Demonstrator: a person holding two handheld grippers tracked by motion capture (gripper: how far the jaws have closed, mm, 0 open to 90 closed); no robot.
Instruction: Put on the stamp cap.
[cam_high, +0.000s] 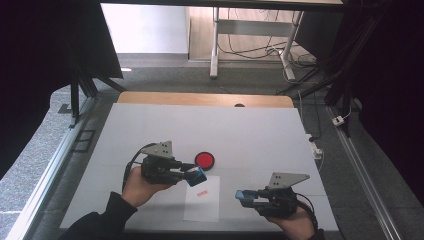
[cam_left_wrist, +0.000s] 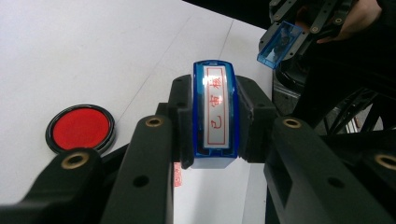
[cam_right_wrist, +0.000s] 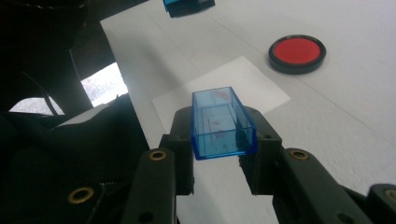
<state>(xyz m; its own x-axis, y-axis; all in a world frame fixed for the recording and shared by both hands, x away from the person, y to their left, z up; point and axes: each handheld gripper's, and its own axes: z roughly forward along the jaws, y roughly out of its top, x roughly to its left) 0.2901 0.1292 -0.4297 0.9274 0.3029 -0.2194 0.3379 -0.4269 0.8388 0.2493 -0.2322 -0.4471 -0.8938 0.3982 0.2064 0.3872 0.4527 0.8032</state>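
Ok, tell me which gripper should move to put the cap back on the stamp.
Right. The right gripper holds the open blue cap clear of the paper, probably freer to travel; the left gripper grips the stamp steadily.

Left gripper (cam_high: 192, 172), lower centre-left of the high view, jaws clamped, pointing right. Right gripper (cam_high: 245, 196), lower right, jaws clamped, pointing left; both apparently held roughly level.
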